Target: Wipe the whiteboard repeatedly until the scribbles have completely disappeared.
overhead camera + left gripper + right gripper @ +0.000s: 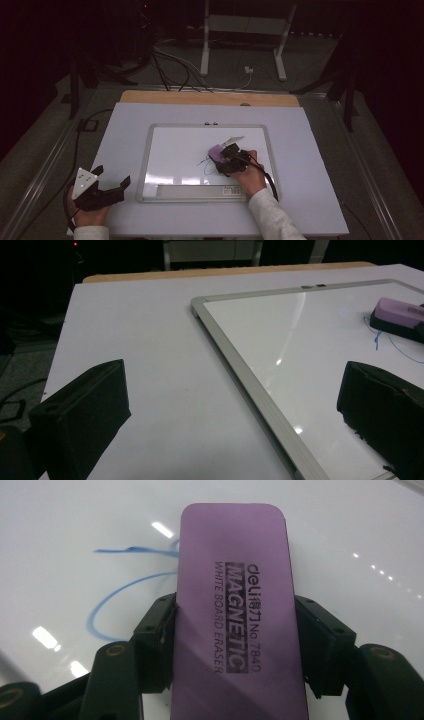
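Gripping purple eraser (235, 610), R tool (227, 159) mid-whiteboard (165, 150); L tool (111, 181) wide, off-board.

eraser (235, 625) near end cut off; felt hidden.

black two-jaw grippers (111, 181) with brass-ringed screws, a grey dotted three-cornered plate (85, 177), black cables, pale sleeves (272, 217).

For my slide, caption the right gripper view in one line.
Right gripper fingers clamp a purple magnetic whiteboard eraser beside blue marker strokes on the whiteboard.
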### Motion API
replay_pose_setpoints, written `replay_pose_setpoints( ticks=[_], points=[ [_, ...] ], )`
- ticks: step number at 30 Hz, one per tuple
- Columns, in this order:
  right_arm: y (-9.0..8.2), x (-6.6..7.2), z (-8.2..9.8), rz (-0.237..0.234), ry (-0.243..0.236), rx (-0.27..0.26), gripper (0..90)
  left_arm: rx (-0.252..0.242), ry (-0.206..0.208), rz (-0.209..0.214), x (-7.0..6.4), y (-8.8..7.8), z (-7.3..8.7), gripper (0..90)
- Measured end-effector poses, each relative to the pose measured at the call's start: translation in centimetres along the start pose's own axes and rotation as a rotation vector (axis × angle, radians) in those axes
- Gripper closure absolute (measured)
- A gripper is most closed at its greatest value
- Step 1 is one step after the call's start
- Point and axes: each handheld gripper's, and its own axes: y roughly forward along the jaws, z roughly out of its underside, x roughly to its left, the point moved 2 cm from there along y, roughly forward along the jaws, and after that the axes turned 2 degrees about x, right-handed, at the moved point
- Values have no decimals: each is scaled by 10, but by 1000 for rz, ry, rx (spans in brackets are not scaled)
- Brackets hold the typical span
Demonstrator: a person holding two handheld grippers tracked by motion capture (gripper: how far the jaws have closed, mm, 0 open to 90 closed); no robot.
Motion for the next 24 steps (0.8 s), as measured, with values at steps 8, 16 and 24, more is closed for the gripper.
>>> replay_pose_setpoints(
  ticks=[8,16,24],
  points=[
    [-1,-13,2,30,31,5,405,-4,-3,-2,1,-1,0,13],
    [-2,-64,8,152,179,15,404,-6,-4,-2,1,-2,0,13],
    [-4,-69,12,160,207,18,405,0,1,-1,-1,0,0,13]
  ],
)
